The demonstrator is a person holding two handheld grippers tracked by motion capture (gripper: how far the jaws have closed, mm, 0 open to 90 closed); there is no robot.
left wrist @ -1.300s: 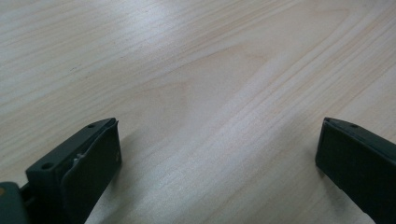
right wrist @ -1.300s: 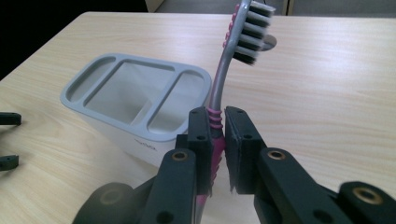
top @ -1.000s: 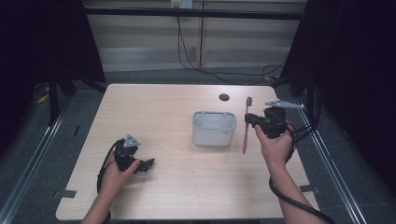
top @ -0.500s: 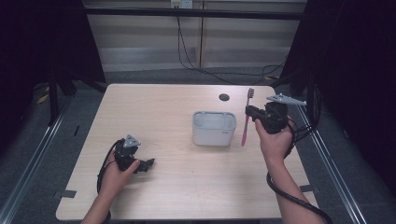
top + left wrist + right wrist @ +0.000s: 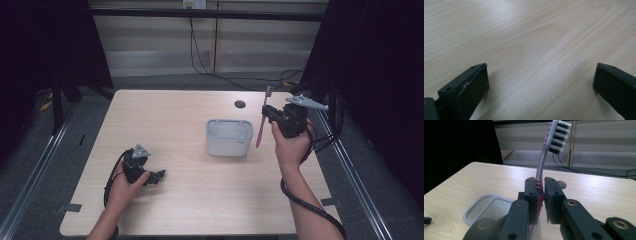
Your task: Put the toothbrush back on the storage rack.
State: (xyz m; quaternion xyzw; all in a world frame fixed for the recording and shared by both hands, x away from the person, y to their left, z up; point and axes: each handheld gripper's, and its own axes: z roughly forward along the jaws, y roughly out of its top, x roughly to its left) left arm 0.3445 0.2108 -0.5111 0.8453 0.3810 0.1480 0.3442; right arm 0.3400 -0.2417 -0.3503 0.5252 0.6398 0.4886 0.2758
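My right gripper [image 5: 270, 114] is shut on a pink and grey toothbrush [image 5: 263, 119], held upright just right of a white rectangular holder [image 5: 228, 137] at mid-table. In the right gripper view the toothbrush [image 5: 543, 167] rises between the jaws, bristle head up, and the holder [image 5: 490, 208] lies below and to the left with its top open. My left gripper [image 5: 159, 175] rests on the table at the front left, held by a hand. In the left gripper view its fingers [image 5: 475, 85] stand wide apart over bare wood, with nothing between them.
The wooden table [image 5: 175, 120] has a dark round cable hole [image 5: 240, 104] near its far edge. Cables run along the floor behind the table. Metal rails flank both sides of the table.
My right gripper has lifted the toothbrush higher and tipped it more upright, moving slightly toward the holder. The left gripper has stayed put.
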